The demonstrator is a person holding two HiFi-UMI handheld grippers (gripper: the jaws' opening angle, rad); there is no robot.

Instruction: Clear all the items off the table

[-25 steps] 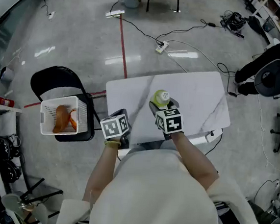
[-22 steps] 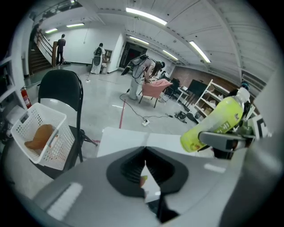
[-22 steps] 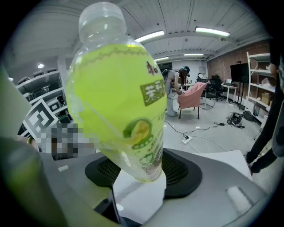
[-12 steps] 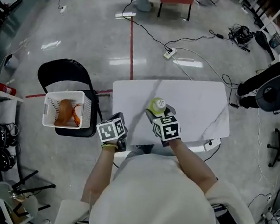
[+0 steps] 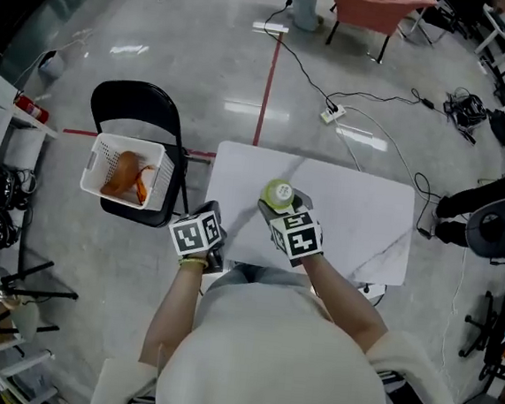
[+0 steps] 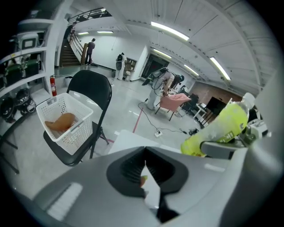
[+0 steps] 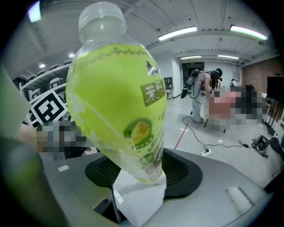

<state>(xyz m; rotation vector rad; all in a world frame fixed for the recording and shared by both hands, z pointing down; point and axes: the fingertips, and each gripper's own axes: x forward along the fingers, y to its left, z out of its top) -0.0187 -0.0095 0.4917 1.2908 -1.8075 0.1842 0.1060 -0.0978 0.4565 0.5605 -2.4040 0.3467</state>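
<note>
Right gripper (image 7: pixel 141 177) pinching the green bottle (image 7: pixel 117 88) by its lower end, cap up. Bottle sits over the near part of the white table (image 5: pixel 358 216), can't tell if it's off the surface. Left gripper (image 6: pixel 144 150) pressed together, nothing in it, at the table's near-left corner. White basket (image 5: pixel 95 162) on the black chair (image 5: pixel 137 106) left of the table, well apart from both grippers. Inside it: orange-brown stuff (image 5: pixel 124 174), can't tell what.
</note>
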